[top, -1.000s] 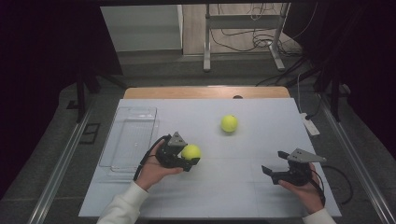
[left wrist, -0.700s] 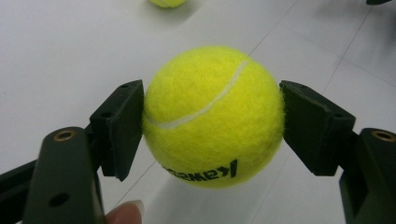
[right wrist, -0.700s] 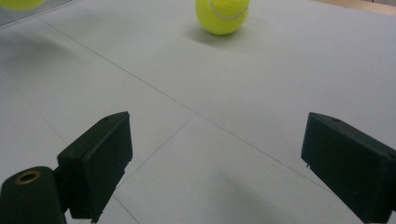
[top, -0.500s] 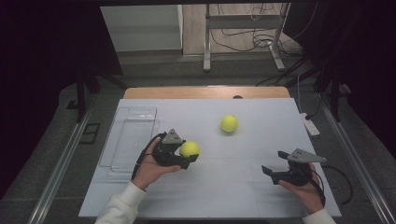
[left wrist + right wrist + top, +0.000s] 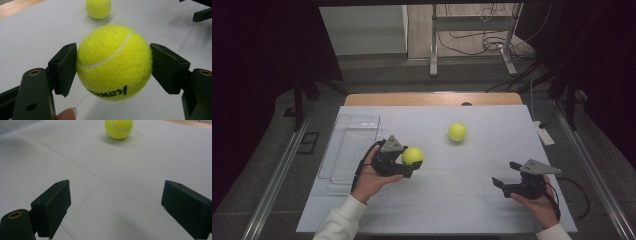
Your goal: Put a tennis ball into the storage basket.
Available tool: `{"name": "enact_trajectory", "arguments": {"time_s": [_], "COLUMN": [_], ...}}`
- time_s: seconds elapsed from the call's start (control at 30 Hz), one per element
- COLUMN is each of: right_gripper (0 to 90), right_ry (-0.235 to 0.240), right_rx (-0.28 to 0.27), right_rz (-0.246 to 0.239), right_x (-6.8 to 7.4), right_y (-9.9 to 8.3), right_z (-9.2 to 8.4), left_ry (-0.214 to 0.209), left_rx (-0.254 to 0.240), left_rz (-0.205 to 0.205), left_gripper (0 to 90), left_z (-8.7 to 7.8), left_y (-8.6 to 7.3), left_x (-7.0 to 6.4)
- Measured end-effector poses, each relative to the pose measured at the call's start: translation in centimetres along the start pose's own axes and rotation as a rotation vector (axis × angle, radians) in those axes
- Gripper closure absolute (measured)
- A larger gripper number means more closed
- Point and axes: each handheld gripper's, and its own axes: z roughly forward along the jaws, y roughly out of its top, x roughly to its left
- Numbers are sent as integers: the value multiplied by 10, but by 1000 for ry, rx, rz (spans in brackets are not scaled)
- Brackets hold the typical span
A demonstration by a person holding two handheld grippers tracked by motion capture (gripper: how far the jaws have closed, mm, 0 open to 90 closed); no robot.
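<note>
Left gripper (image 5: 113,66) clamped around tennis ball (image 5: 114,62)

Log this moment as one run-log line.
left gripper: shut on held tennis ball, lifted | right gripper: open, nothing between its jaws | second tennis ball: on table | clear tray: left

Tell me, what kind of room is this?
Probably a lab or test room: a white-topped table under a fixed camera, loose cables on the bare floor, and a metal stand behind it.
</note>
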Motion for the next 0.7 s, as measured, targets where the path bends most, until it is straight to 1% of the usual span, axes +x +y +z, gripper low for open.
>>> {"name": "enact_trajectory", "arguments": {"time_s": [0.3,0.43,0.53,0.7], "right_gripper": [91,91,91,91], "right_ry": [0,-1,-1,-1], "right_rx": [2,1,0,2], "right_rz": [0,1,2,0], "right_x": [0,0,0,0], "right_y": [0,0,0,0], "right_z": [0,0,0,0], "left_ry": [10,14,17,23], "left_rx": [-32,-54,-80,-95], "left_rz": [-4,-8,-16,-22], "left_gripper": [268,268,268,268], "left_z": [-7,-12,-15,-18], "left_y": [2,3,4,4], "left_x": [1,1,1,2]}}
